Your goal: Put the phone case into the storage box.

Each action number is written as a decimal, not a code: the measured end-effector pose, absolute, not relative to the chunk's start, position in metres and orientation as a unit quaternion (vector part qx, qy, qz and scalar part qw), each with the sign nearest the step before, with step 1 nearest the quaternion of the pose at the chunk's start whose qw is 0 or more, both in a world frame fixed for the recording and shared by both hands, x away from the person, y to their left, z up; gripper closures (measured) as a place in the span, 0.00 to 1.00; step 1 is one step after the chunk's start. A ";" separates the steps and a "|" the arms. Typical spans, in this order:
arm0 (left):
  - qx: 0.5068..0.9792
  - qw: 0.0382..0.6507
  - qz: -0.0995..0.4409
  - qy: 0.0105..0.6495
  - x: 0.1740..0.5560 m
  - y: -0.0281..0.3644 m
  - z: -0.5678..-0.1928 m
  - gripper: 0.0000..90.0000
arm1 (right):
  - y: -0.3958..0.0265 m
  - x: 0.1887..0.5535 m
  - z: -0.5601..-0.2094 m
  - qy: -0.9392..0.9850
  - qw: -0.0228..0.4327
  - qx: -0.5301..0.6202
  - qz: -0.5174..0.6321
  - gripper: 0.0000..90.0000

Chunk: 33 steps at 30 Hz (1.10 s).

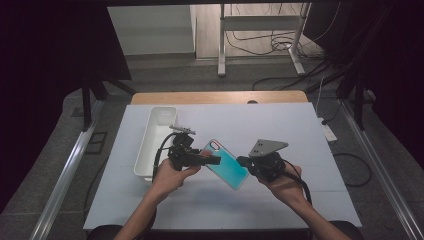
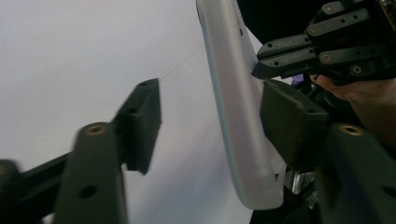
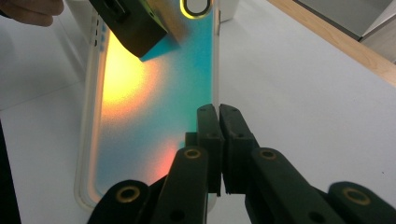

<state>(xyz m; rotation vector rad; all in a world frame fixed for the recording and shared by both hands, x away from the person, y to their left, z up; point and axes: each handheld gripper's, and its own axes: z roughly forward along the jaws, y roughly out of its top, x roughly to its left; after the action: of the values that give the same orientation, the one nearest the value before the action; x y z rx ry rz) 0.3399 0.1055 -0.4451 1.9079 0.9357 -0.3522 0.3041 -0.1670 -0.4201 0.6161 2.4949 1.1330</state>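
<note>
Phone case held off the white surface btwn both grippers. Right gripper pinches its edge w/ jaws closed; left gripper is spread wide around the other end, prob. re-gripping. White bin sits beyond, left. No readable brand or text.

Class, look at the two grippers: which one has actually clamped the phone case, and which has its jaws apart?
The right gripper has clamped it: its jaws are pressed together on the edge of the phone case. The left gripper has its jaws wide apart, straddling the case's edge.
</note>
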 end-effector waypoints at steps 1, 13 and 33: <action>0.778 0.475 -0.152 0.381 0.340 0.105 -0.445 0.54 | -0.167 0.304 -0.420 0.876 0.167 0.216 0.399 0.97; 0.762 0.492 -0.189 0.376 0.339 0.106 -0.444 0.94 | -0.165 0.305 -0.424 0.878 0.173 0.214 0.392 0.96; 0.783 0.480 -0.146 0.368 0.335 0.102 -0.438 0.95 | -0.169 0.309 -0.427 0.870 0.147 0.235 0.408 0.75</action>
<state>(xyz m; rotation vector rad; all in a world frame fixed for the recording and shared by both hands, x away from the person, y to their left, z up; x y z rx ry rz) 0.3346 0.1017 -0.4379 1.9101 0.8972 -0.3569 0.3085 -0.1689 -0.4266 0.6751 2.5043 1.1742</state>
